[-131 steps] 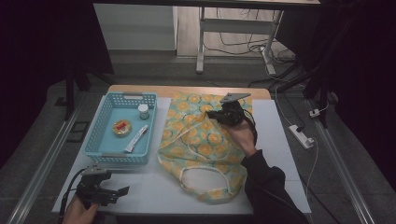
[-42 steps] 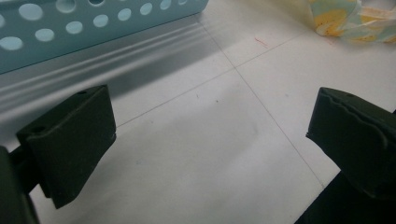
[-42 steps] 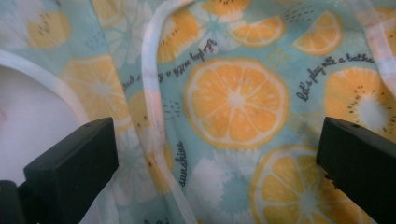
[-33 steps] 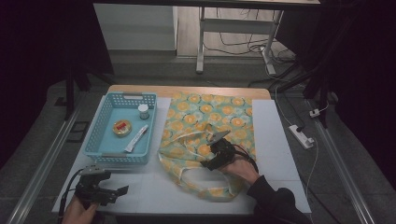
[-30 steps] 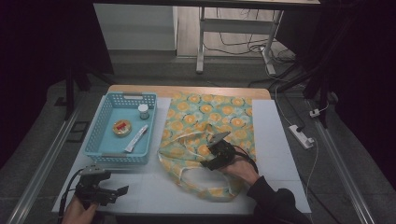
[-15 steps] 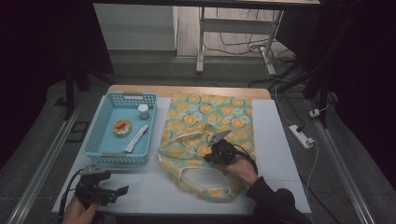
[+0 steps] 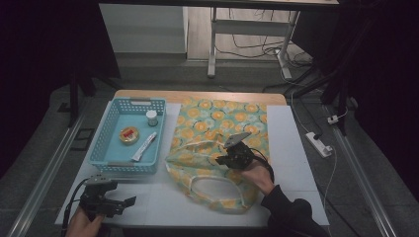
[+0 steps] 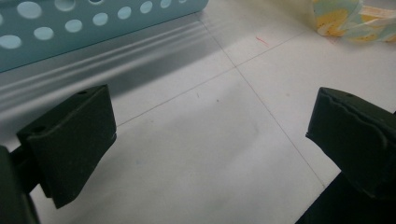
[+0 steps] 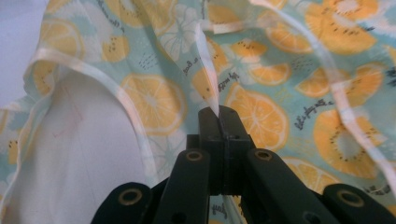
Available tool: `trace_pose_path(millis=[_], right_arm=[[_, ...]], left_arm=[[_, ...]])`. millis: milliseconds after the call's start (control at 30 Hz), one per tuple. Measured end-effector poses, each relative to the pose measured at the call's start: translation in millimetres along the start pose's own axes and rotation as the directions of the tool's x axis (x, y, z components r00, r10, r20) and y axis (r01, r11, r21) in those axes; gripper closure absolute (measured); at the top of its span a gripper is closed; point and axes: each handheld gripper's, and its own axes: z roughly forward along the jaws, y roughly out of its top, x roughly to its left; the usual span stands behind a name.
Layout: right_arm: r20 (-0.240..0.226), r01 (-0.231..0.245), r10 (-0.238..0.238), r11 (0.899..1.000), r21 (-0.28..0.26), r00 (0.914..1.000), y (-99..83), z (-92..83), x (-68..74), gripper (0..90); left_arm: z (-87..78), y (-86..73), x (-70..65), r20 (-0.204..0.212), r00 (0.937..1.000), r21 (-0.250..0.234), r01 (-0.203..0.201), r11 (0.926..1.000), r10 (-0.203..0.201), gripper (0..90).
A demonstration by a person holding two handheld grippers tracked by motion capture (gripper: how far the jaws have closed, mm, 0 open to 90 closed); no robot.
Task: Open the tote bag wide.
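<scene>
Bag (image 7: pixel 217 143): orange-slice print (teal ground), rumpled.
Right gripper (image 9: pixel 218 116): clamped on bag's strap (image 9: pixel 205 60).
Left gripper (image 8: pixel 210 140): jaws apart, near-left.

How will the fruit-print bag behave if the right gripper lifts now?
Probably floppy: the bag lies flat and creased, so it should drape and trail. Likely light, thin cloth. The right gripper pinches just a thin fold, which might slip out.
</scene>
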Motion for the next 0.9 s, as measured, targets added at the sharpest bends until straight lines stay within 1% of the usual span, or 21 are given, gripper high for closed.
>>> trace_pose_path(millis=[400,633,733,900], right_arm=[[0.014,-0.015,0.016,0.997,-0.070,0.9998,12.2,-15.5,-2.9,90.0],[0.025,-0.019,0.022,0.995,-0.094,0.9995,19.2,-24.3,-3.7,90.0],[0.030,-0.029,0.032,0.994,-0.110,0.9990,24.1,-29.7,-4.7,90.0],[0.031,-0.032,0.036,0.992,-0.124,0.9988,28.5,-33.0,-6.0,90.0]], left_arm=[[0.4,0.1,-0.1,-0.003,1.0000,0.002,0.001,1.0000,-0.001,1.0],[0.4,0.3,0.5,-0.001,1.0000,0.006,0.003,1.0000,-0.003,1.0],[0.4,0.2,0.6,0.000,1.0000,0.006,0.005,1.0000,-0.005,1.0],[0.4,0.2,0.8,0.000,1.0000,0.005,0.007,1.0000,-0.007,1.0]])
